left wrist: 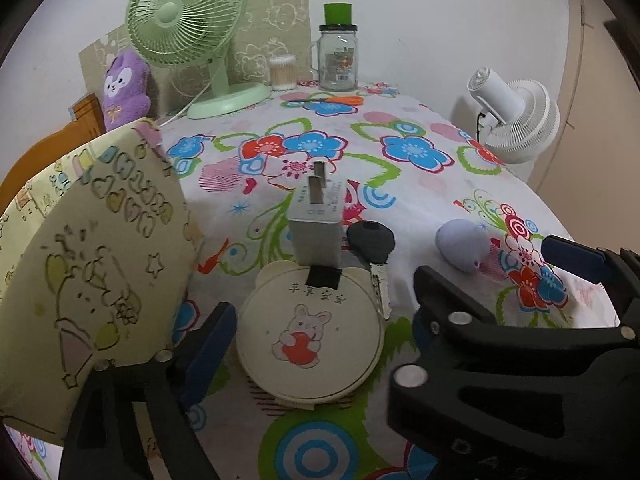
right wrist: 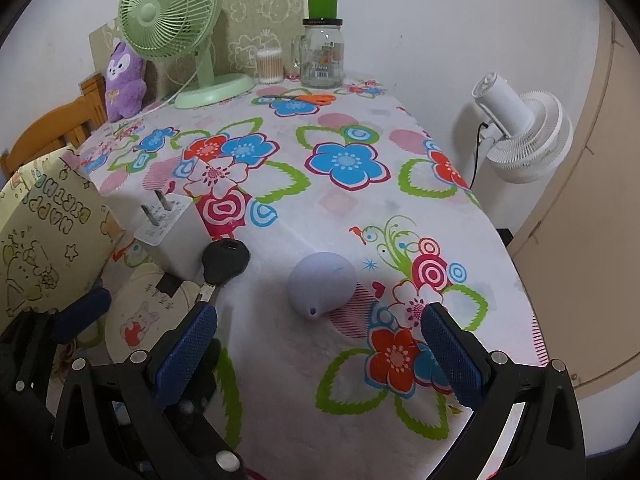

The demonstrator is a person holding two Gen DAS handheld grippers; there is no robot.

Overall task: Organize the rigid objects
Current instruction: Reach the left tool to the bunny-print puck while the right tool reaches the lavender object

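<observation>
The left gripper (left wrist: 320, 344) stands wide, its blue pads either side of a round cream case (left wrist: 310, 344) without pressing it. The right gripper (right wrist: 320, 344) is also wide and holds nothing; a lilac egg-shaped thing (right wrist: 322, 286) lies on the cloth just ahead of it, between the lines of its fingers.

The case lies near the table's near edge and bears a rabbit hugging a red heart under a line of Chinese characters too small to read. A white charger (left wrist: 316, 222) with two prongs rests on the case's far rim, and a black-headed key (left wrist: 372, 248) lies touching the charger's right side.

At the left edge stands a yellow paper bag (left wrist: 92, 264) printed with cartoon figures; its lettering reads "HAPPY BIRTH…" upside down in the right view.

The table (right wrist: 360, 208) wears a white cloth with blue and red flowers. Along the far edge, against a white wall, stand a green fan (left wrist: 188, 16), a purple plush (left wrist: 124, 88), a tub of cotton swabs (left wrist: 283, 74), and a glass jar (left wrist: 338, 58) with a green cap and unreadable label. Orange scissors (left wrist: 344, 100) lie before the jar. A white fan (left wrist: 516, 120) stands beyond the right edge.
</observation>
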